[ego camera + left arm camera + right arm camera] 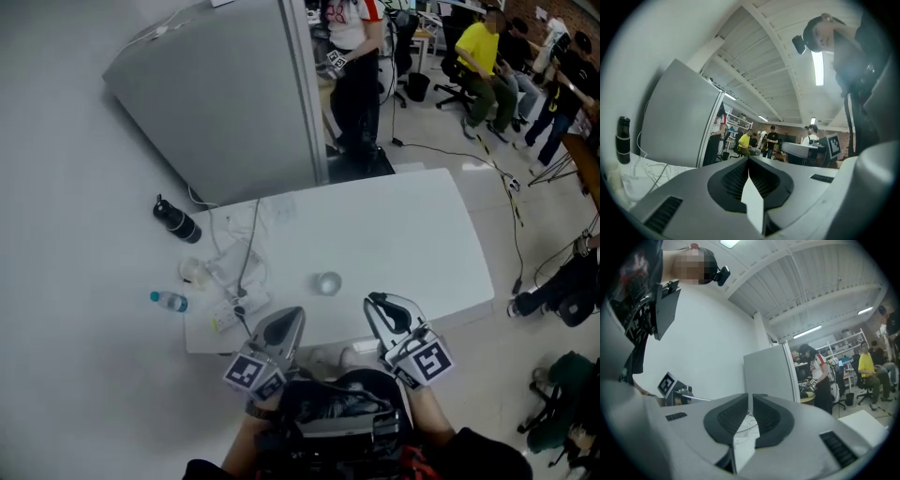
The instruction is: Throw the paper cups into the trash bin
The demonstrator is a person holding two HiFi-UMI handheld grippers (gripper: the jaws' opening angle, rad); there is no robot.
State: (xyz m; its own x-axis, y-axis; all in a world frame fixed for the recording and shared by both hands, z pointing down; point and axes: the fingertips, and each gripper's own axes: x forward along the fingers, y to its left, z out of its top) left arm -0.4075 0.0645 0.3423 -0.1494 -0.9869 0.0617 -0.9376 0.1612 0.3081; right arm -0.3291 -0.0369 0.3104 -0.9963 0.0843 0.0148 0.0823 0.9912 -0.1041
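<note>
A pale paper cup point(327, 282) stands upright on the white table point(403, 225), a short way beyond my two grippers. A second pale cup point(192, 272) sits at the table's left end among white cables. My left gripper point(289, 316) hovers at the table's front edge, left of the nearer cup. Its jaws are shut with nothing between them, as the left gripper view point(748, 160) shows. My right gripper point(375, 302) is to the right of that cup. Its jaws stand a thin slit apart and hold nothing point(750, 398). Neither gripper touches a cup.
A black bottle point(176, 220) and a small water bottle point(169, 301) lie on the floor left of the table. White cables point(239, 258) cover the table's left end. A tall grey partition point(225, 94) stands behind. People stand and sit at the back right.
</note>
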